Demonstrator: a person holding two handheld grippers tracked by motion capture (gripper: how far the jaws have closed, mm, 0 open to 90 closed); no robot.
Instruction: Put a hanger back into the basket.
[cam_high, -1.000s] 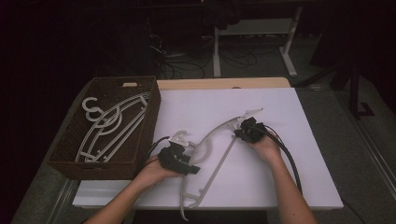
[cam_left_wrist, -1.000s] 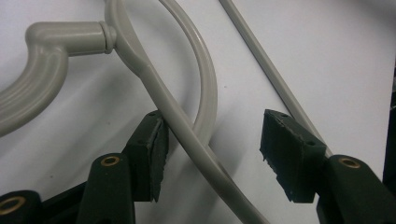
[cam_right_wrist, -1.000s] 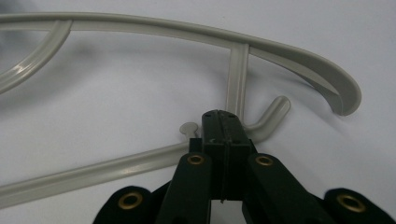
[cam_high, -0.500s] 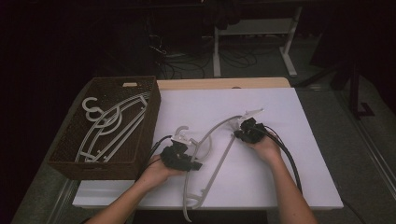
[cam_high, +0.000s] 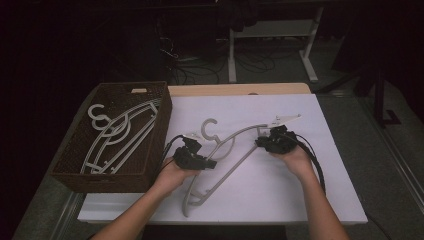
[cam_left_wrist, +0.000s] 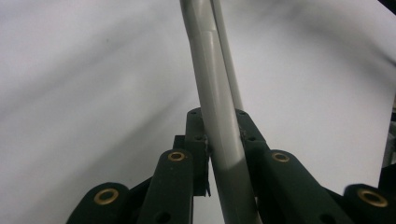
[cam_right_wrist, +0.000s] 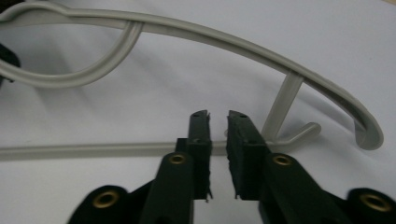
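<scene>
On the white table (cam_high: 300, 200), a grey hanger (cam_high: 235, 150) lies just right of the basket (cam_high: 75, 150), which sits at nine o'clock and holds more hangers (cam_high: 117, 135). The left gripper (cam_high: 192, 157), its jaws having just closed, clamps the hanger's arm. The right gripper (cam_high: 272, 142), at the hanger's three o'clock end, has just parted its jaws to a narrow, empty gap.
</scene>
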